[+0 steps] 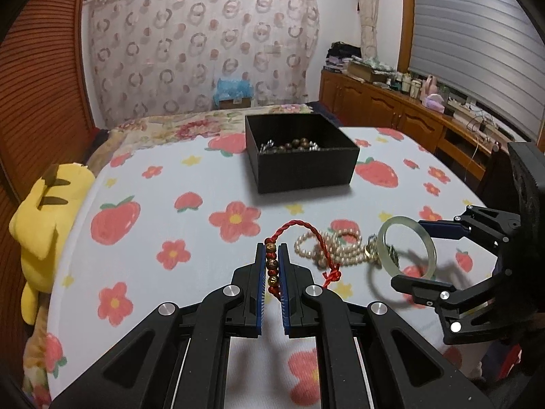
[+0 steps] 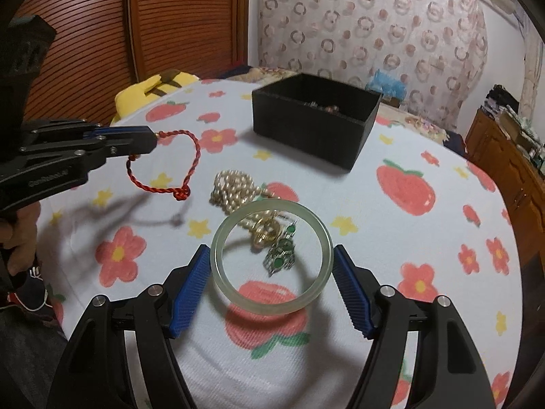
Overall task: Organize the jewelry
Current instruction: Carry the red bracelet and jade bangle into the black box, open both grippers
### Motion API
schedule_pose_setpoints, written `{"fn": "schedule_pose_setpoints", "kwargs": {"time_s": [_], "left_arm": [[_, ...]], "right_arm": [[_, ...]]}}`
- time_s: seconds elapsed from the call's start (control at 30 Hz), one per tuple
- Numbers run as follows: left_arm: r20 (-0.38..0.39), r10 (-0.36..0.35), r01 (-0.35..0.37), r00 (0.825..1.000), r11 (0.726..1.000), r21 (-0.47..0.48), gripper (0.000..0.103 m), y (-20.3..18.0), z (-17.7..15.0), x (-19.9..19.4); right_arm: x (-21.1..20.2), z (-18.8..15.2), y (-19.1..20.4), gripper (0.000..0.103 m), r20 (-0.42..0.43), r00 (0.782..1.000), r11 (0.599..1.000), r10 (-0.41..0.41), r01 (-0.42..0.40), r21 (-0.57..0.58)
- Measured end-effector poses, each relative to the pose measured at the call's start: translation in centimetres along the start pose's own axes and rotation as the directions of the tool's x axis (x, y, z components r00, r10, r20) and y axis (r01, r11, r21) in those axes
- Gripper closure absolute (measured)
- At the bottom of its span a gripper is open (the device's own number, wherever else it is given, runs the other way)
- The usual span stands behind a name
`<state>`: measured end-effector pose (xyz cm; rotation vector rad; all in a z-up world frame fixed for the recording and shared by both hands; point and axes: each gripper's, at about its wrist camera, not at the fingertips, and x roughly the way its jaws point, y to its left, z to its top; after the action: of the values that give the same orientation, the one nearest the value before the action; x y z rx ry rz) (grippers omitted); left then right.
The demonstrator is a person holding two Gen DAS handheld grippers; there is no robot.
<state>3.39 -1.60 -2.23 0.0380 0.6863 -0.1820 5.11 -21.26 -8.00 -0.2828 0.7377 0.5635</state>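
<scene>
In the left wrist view, the left gripper (image 1: 272, 269) is clamped on the beaded stretch of a red cord bracelet (image 1: 272, 266), its braided loop drooping free to the right, a hold that likely keeps the cord from slipping. Ahead on the strawberry-print surface (image 1: 170, 204) sits the open black box (image 1: 303, 167), already holding beads. In the right wrist view, the right gripper (image 2: 271, 289) stands wide apart, flanking a pale jade bangle (image 2: 271, 255); whether the pads touch it I cannot tell. Behind it lie a pearl strand (image 2: 231, 191) and green-stoned pieces (image 2: 281, 255).
</scene>
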Motion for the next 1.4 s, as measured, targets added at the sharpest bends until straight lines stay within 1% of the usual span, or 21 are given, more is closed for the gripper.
{"fn": "schedule_pose_setpoints", "kwargs": {"time_s": [0.1, 0.2, 0.37, 0.47, 0.7, 0.8, 1.07, 1.17, 1.27, 1.4], "left_arm": [[0.022, -0.007, 0.007, 1.0, 1.0, 0.003, 0.097, 0.1, 1.0, 0.1], [0.035, -0.015, 0.015, 0.999, 1.0, 0.01, 0.097, 0.0, 2.2, 0.3], [0.076, -0.009, 0.007, 0.997, 1.0, 0.03, 0.097, -0.3, 4.4, 0.4], [0.09, 0.003, -0.007, 0.996, 0.999, 0.043, 0.097, -0.2, 5.5, 0.6], [0.1, 0.021, -0.027, 0.995, 0.998, 0.051, 0.097, 0.3, 7.0, 1.5], [0.095, 0.028, -0.032, 0.995, 0.998, 0.045, 0.097, 0.6, 7.4, 2.0], [0.081, 0.038, -0.041, 0.996, 0.999, 0.032, 0.097, 1.5, 7.9, 3.3], [0.077, 0.038, -0.04, 0.996, 0.999, 0.026, 0.097, 1.8, 8.3, 3.7], [0.078, 0.042, -0.044, 0.996, 0.999, 0.026, 0.097, 1.9, 8.6, 3.9], [0.079, 0.05, -0.053, 0.996, 0.998, 0.028, 0.097, 2.1, 9.4, 4.4]], "right_arm": [[-0.6, 1.1, -0.7, 0.029, 0.027, 1.0, 1.0, -0.011, 0.011, 0.001], [-0.9, 2.7, -1.8, 0.029, 0.063, 0.998, 1.0, -0.003, 0.003, 0.002], [-0.3, 5.4, -3.6, 0.029, 0.099, 0.995, 1.0, -0.026, 0.025, 0.014], [0.2, 6.9, -4.7, 0.029, 0.111, 0.993, 0.999, -0.026, 0.023, 0.026], [2.4, 9.4, -6.8, 0.029, 0.107, 0.993, 0.998, -0.04, 0.035, 0.048], [3.7, 10.2, -7.1, 0.029, 0.098, 0.993, 0.997, -0.067, 0.063, 0.036], [6.1, 11.6, -7.1, 0.029, 0.074, 0.997, 0.999, -0.032, 0.03, 0.025], [6.6, 12.2, -6.7, 0.029, 0.061, 0.997, 0.999, -0.038, 0.038, 0.0], [7.3, 12.9, -6.7, 0.028, 0.044, 0.999, 1.0, -0.021, 0.021, -0.006], [7.7, 13.4, -6.9, 0.028, 0.039, 0.999, 1.0, -0.024, 0.024, -0.01]]}}
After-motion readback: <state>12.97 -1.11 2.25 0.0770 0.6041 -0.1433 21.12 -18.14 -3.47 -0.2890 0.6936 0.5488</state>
